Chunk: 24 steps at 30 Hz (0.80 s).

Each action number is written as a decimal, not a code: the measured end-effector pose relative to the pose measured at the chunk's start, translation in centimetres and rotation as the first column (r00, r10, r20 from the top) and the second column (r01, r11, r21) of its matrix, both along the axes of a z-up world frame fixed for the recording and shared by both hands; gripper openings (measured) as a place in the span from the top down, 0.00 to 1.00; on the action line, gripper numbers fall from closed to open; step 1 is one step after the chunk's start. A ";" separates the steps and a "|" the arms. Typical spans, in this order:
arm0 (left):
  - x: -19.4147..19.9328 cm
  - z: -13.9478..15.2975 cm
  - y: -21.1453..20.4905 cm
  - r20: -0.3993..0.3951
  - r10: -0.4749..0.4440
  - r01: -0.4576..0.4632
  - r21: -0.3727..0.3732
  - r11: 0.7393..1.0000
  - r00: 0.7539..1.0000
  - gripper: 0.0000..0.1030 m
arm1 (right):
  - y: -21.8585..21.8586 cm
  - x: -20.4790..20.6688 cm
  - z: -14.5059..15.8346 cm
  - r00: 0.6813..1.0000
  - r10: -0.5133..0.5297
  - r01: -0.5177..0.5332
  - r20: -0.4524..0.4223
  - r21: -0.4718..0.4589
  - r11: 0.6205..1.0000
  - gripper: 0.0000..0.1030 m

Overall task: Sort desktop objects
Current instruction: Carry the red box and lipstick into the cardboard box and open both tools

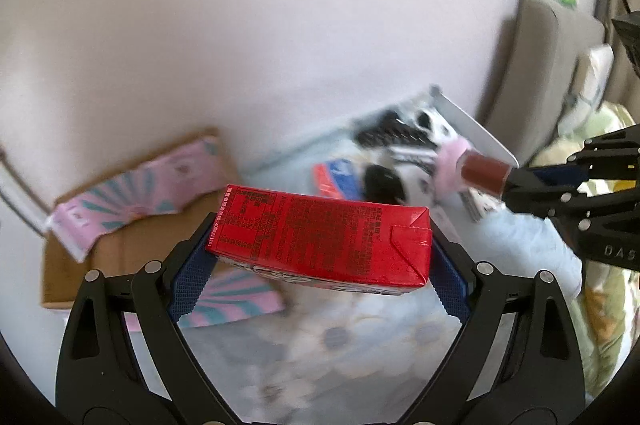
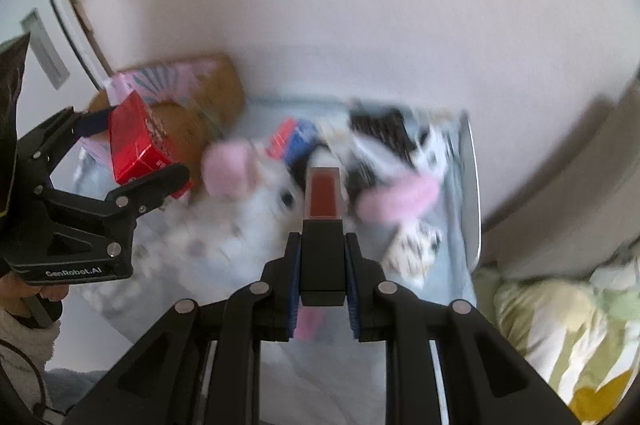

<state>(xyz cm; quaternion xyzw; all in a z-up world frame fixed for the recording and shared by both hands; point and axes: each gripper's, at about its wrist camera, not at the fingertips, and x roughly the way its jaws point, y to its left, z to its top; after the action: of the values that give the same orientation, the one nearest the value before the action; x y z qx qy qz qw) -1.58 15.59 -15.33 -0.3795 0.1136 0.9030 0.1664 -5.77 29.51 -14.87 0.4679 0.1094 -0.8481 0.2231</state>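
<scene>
On the left claw (image 2: pixel 132 149), white lettering reads "GenRobot.AI".

Pale wall (image 1: pixel 240 25) behind, white door (image 2: pixel 24 57) at left, green-and-cream bedding (image 2: pixel 560 325) at right

Below me a pale blue cloth (image 1: pixel 520 245) carries blurred clutter; a cardboard box (image 1: pixel 132 245) lies beside it.

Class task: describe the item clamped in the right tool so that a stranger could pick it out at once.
Start at the pale blue mat strewn with clutter. Above it the right tool grips a slim lipstick-like tube by its black base. Unlike the blurry pink items nearby, its clear tip shows dark red.
</scene>
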 end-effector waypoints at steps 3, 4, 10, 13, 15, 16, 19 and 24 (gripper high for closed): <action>-0.8 2.0 -3.8 -0.012 0.062 -0.062 0.004 0.998 0.998 0.10 | -3.7 -0.1 2.8 0.996 0.060 -0.060 -0.070 -0.005 0.998 0.83; -1.1 2.5 -5.0 -0.019 0.080 -0.080 0.003 0.997 0.997 0.10 | -4.6 -0.4 3.2 0.994 0.073 -0.074 -0.079 -0.009 0.997 0.83; -2.8 4.3 -12.2 -0.046 0.189 -0.190 -0.019 0.982 0.981 0.10 | -12.7 -0.7 5.4 0.972 0.192 -0.195 -0.134 -0.010 0.981 0.83; -3.7 4.2 -15.3 -0.042 0.235 -0.236 -0.029 0.971 0.971 0.10 | -16.9 -0.9 5.2 0.960 0.245 -0.248 -0.133 -0.005 0.969 0.83; -4.4 3.9 -17.3 -0.037 0.263 -0.264 -0.032 0.964 0.964 0.10 | -19.5 -1.1 4.8 0.953 0.275 -0.278 -0.126 -0.007 0.961 0.83; -4.7 3.7 -18.0 -0.033 0.273 -0.274 -0.031 0.961 0.961 0.10 | -20.5 -1.3 4.4 0.950 0.286 -0.289 -0.123 -0.005 0.957 0.83; -5.4 3.3 -20.3 -0.023 0.304 -0.304 -0.019 0.952 0.952 0.10 | -23.6 -1.6 3.4 0.941 0.319 -0.320 -0.111 0.006 0.947 0.83; -7.3 1.8 -22.6 -0.001 0.327 -0.327 -0.024 0.945 0.945 0.10 | -27.1 -3.3 0.3 0.941 0.335 -0.334 -0.049 0.019 0.942 0.83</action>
<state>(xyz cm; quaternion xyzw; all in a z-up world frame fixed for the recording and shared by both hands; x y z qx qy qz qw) -8.84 -7.06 -13.58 -0.3966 0.0598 0.9160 0.0100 -9.03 2.40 -14.59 0.4217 0.1973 -0.8092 0.3585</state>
